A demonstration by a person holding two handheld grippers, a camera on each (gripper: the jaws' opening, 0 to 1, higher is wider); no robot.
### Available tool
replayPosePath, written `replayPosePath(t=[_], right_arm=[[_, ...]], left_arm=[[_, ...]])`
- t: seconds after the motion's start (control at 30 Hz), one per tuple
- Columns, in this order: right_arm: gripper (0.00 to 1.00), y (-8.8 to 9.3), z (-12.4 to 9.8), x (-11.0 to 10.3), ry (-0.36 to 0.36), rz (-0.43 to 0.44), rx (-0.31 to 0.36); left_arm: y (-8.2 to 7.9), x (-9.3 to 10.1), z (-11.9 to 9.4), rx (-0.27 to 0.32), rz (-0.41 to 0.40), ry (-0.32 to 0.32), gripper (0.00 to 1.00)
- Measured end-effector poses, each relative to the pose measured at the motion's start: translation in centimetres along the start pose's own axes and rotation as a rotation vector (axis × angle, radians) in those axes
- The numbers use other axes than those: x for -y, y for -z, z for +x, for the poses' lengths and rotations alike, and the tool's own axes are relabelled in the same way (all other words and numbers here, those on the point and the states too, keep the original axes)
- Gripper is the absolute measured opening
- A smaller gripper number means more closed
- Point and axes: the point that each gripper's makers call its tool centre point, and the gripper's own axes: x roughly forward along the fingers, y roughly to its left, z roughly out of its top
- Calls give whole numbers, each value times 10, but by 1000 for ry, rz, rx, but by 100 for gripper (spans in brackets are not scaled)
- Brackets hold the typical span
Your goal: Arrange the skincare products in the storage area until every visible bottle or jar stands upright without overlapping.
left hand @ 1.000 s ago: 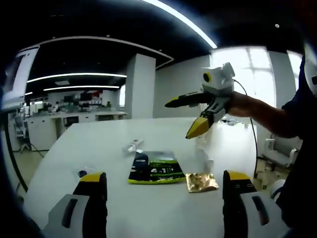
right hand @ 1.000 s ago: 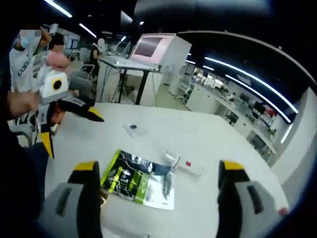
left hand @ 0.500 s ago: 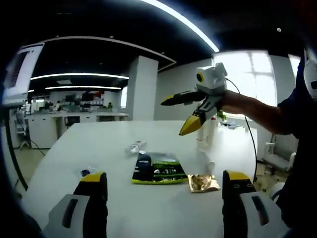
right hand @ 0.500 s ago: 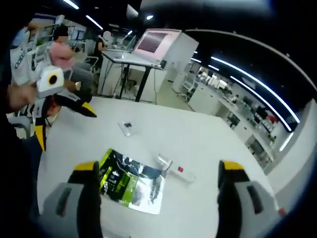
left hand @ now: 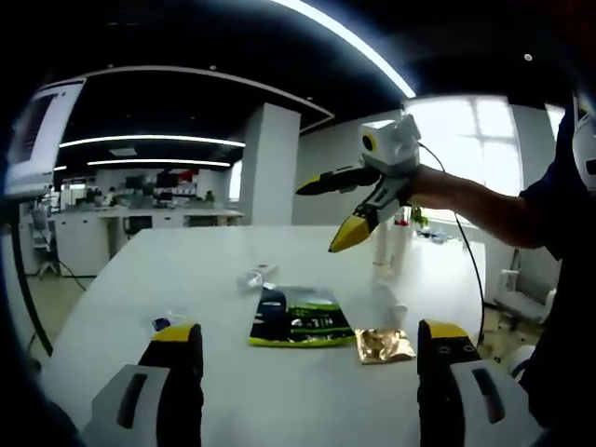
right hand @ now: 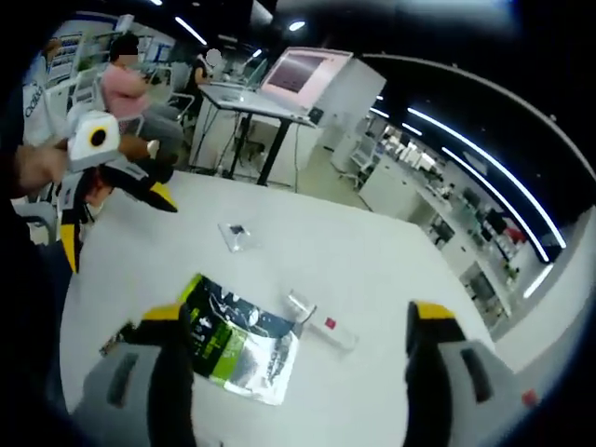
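Both grippers hover with jaws apart and empty: left gripper [left hand: 307, 372], right gripper [right hand: 293, 358]. On the white table [left hand: 233, 400], nearest the left gripper, lies the green-black pouch [left hand: 298, 317]; the gold sachet [left hand: 382, 345] is just beside it, and the clear tube [right hand: 321, 321] lies flat beyond it.

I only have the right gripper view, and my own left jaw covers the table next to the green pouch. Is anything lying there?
Observer: Yes. In the left gripper view a gold foil sachet lies flat close beside the green pouch on the white table.
Operator: Is anything standing upright that I can't make out?
Observer: A pale, see-through upright shape, probably a bottle, stands beyond the sachet. It is partly behind the right gripper, which hangs open in the air above the table.
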Motion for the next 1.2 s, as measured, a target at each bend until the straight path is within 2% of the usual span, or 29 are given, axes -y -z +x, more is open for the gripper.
replayPosePath(t=[0.23,0.5,0.93,1.2], right_arm=[[96,-2,7,7,-10,-28,-9],[95,6,16,16,-20,-64,-56],[91,16,33,23,-54,-88,-84],[87,17,43,25,-72,-134,-103]], left_arm=[[5,-2,1,-15,2,-12,98],[6,-2,1,-18,-2,-13,97],[8,-3,2,-29,-1,-14,97],[7,-5,2,-32,2,-18,97]])
